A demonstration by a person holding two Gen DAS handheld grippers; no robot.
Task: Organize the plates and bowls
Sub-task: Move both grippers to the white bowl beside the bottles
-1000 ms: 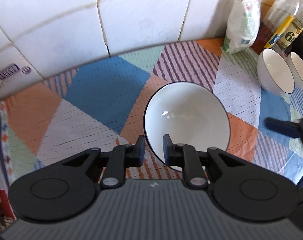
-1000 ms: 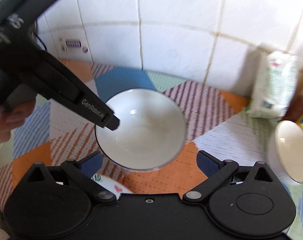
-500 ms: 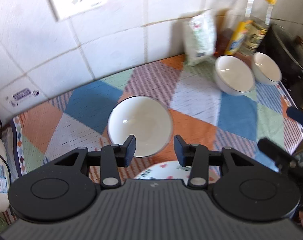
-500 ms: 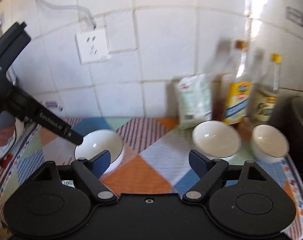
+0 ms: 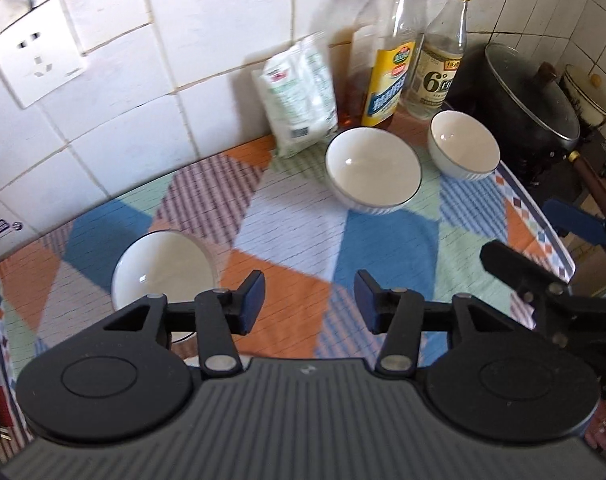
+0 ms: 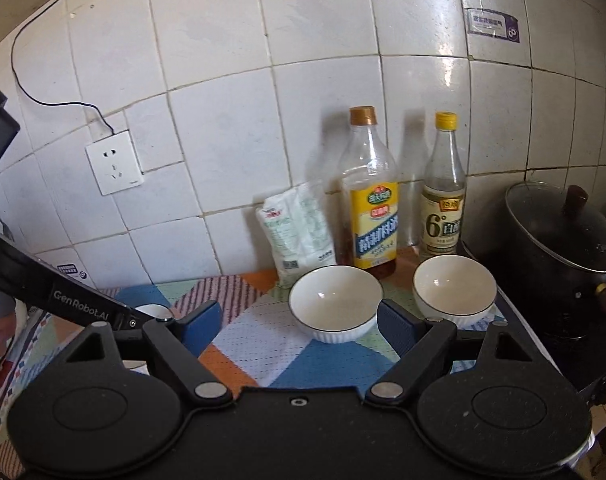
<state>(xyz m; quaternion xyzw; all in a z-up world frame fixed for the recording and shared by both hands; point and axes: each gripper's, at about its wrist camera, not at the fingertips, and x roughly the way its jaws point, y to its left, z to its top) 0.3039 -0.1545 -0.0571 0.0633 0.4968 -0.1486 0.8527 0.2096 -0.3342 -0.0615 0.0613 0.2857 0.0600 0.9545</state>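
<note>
Only the left tool (image 5: 309, 300), parted and empty, fully shows the near bowl (image 5: 163, 268).

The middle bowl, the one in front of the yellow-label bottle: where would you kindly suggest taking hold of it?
Grip the middle bowl by its near rim, coming from above and in front, one finger inside, one outside. It sits upright and open, its walls flare too wide to span, and the bottle and bag crowd the far side.
</note>
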